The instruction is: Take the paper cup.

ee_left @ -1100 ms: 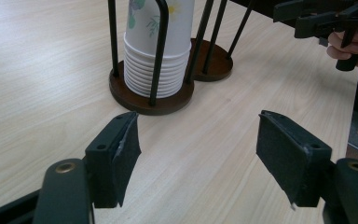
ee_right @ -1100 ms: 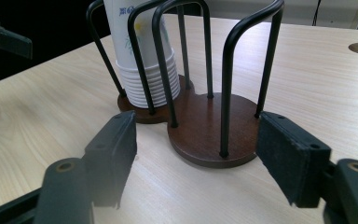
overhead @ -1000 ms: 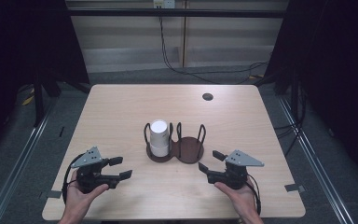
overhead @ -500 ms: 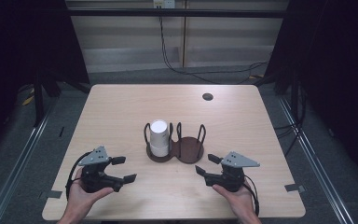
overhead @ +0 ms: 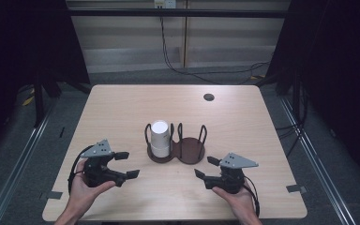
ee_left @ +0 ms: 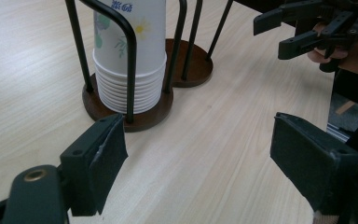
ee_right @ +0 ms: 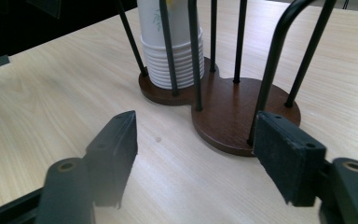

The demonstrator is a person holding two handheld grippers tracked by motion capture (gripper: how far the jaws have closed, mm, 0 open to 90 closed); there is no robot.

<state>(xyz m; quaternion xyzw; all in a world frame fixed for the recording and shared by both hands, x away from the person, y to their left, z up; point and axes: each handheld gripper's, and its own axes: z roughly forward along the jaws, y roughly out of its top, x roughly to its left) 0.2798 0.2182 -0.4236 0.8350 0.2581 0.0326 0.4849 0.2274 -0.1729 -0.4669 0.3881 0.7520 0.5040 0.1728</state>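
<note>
A holder of black rods on two joined round brown bases (overhead: pixel 190 149) stands mid-table. Its left half carries a stack of white paper cups (overhead: pixel 160 138); its right half is bare. My left gripper (overhead: pixel 127 164) is open, low over the table to the front left of the holder, and points at it. In the left gripper view the cups (ee_left: pixel 130 51) stand just beyond the open jaws of my left gripper (ee_left: pixel 200 140). My right gripper (overhead: pixel 205 167) is open at the front right. In the right gripper view the holder's bare base (ee_right: pixel 233 107) lies just ahead of my right gripper (ee_right: pixel 196 135), with the cups (ee_right: pixel 177 46) behind.
The light wooden table (overhead: pixel 122 108) has a small dark round hole (overhead: pixel 209 97) near its far right. Both hands rest close to the front edge. My right gripper (ee_left: pixel 279 32) shows at the top right of the left gripper view. Cables run over the floor behind the table.
The right gripper has drifted slightly left and toward the front edge. The left gripper has barely moved. Both have stayed open.
</note>
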